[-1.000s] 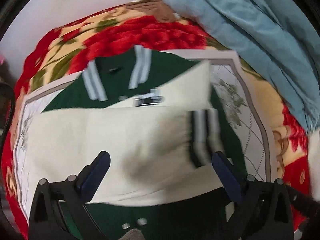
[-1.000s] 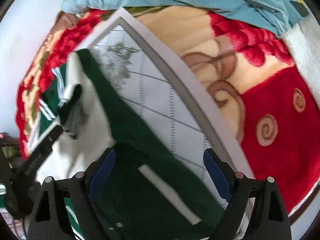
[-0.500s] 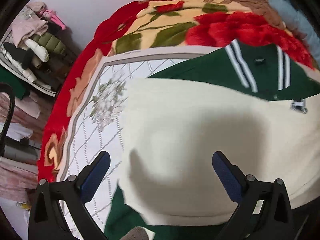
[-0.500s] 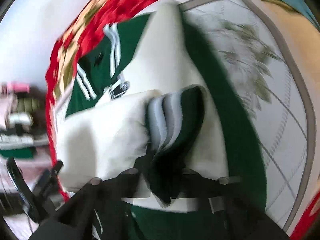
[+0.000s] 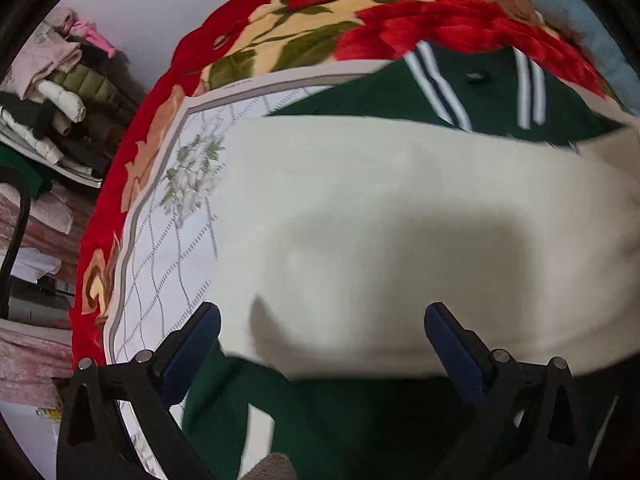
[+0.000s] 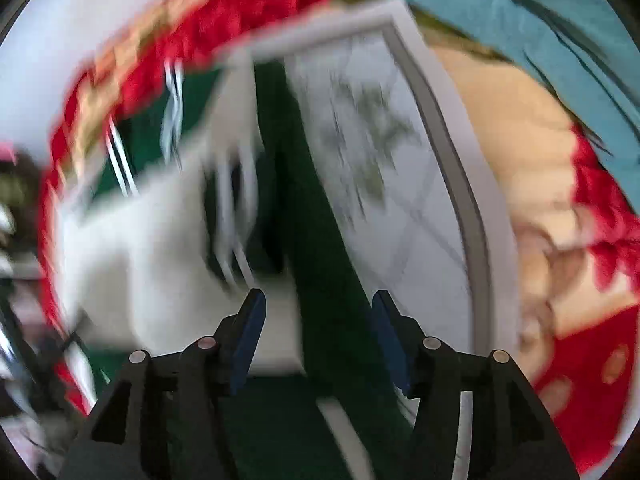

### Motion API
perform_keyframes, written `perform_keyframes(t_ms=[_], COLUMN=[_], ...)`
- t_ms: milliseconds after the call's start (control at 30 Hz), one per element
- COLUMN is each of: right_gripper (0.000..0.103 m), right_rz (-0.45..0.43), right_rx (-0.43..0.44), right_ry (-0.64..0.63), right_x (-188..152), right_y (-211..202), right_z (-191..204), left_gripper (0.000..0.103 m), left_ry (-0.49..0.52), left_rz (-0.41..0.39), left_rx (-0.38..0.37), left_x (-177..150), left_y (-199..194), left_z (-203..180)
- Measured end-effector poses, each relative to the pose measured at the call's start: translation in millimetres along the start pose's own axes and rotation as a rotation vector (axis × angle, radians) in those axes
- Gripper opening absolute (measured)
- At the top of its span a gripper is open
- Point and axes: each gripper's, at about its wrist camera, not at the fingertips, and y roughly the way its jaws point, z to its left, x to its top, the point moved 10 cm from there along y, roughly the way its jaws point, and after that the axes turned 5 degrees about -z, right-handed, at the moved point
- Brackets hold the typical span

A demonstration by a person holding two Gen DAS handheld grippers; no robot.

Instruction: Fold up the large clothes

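Note:
A dark green varsity jacket (image 5: 476, 92) with a white-striped collar lies on a white quilted mat (image 5: 168, 248). One cream sleeve (image 5: 400, 220) is folded across its body. My left gripper (image 5: 322, 320) hangs open just above that sleeve's near edge, with nothing between its fingers. The right wrist view is blurred. There my right gripper (image 6: 320, 308) points down over the jacket's green right edge (image 6: 320, 280). Its jaws are opening and the pads press on nothing. The striped cuff (image 6: 228, 220) lies free on the cream sleeve, ahead and to the left of it.
The mat rests on a red and cream floral blanket (image 5: 360, 28). A light blue quilt (image 6: 540, 20) is heaped at the back right. Shelves of folded clothes (image 5: 52, 92) stand past the bed's left edge. A white wall (image 5: 160, 4) is behind.
The right gripper closed on the striped cuff, carried it over the jacket, then let go and its jaws parted. The left gripper, open throughout, swung toward the jacket's left side.

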Motion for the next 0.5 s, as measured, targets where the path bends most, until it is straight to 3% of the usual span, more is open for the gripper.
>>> perform_keyframes(t_ms=[100,167,200,233,300,367,433,500], right_gripper=[0.058,0.054,0.026,0.018,0.018,0.018,0.017,0.017], right_rz=[0.126,0.116,0.064,0.013,-0.058,-0.112,-0.063,-0.039], right_rx=[-0.038,-0.1,-0.123,-0.115,-0.013,0.004,0.125,0.144], right_ry=[-0.137,-0.192,-0.174,-0.11,0.147,0.364,0.557,0.561], right_x=[-37,-35,-23,-11,6,10,2,4], right_y=[30,44,45,42,32,31,51,50], right_z=[13,11,5,-2,-32,-76,-102,-102], left_gripper=[0.103,0.103,0.103,0.103,0.103,0.103,0.103,0.103], left_ry=[0.062,0.082,0.083,0.081,0.071,0.056,0.049,0.043], left_rz=[0.004,0.013,0.013,0.009,0.003,0.002,0.006,0.014], left_rx=[0.012,0.015,0.02,0.026,0.034,0.03,0.024,0.025], left_x=[-11,-15,-15,-14,-12,-10,-10,-10], left_y=[0,4,6,9,12,17,19,19], left_z=[-19,-28,-28,-28,-26,-25,-27,-29])
